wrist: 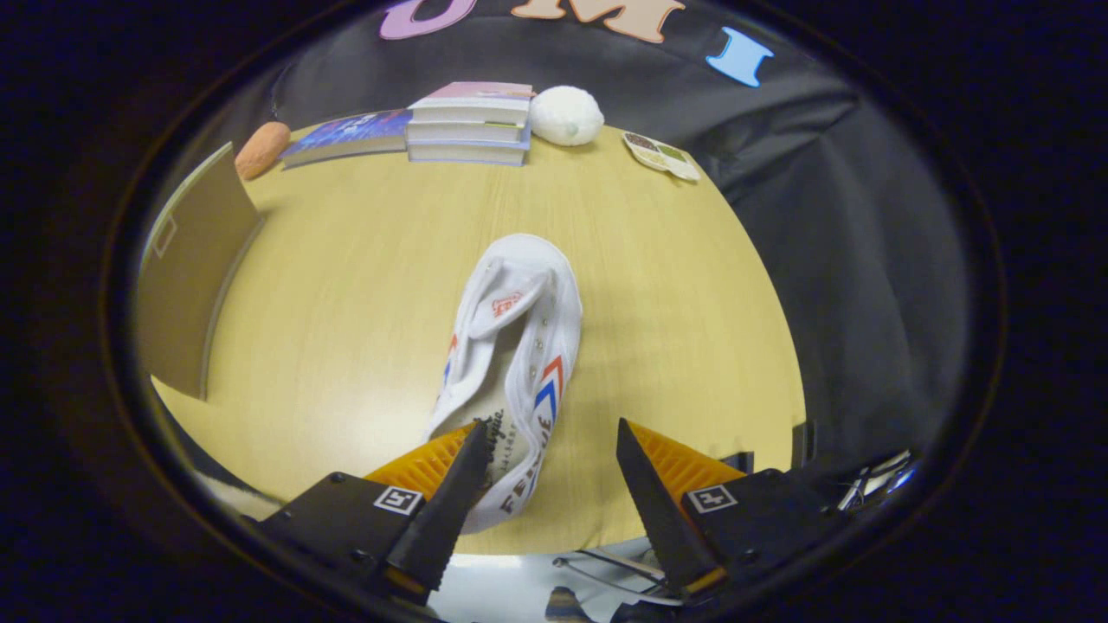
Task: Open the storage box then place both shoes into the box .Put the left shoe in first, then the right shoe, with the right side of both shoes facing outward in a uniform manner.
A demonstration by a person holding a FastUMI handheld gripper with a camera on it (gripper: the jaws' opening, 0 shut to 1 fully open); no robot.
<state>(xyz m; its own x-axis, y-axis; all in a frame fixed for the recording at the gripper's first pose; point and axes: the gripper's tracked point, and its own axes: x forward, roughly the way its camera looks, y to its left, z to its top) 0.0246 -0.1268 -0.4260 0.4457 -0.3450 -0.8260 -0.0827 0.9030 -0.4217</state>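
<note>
Jaws spread wide; one finger (463,484) hides the white shoe's (519,337) heel.

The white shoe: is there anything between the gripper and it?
Nothing visible. The white shoe lies on the table, its heel end between the open fingers of the gripper, nearer the left finger. The books and the cardboard box stand well apart.

Gripper (552,446) hangs with its fingers spread apart.
</note>
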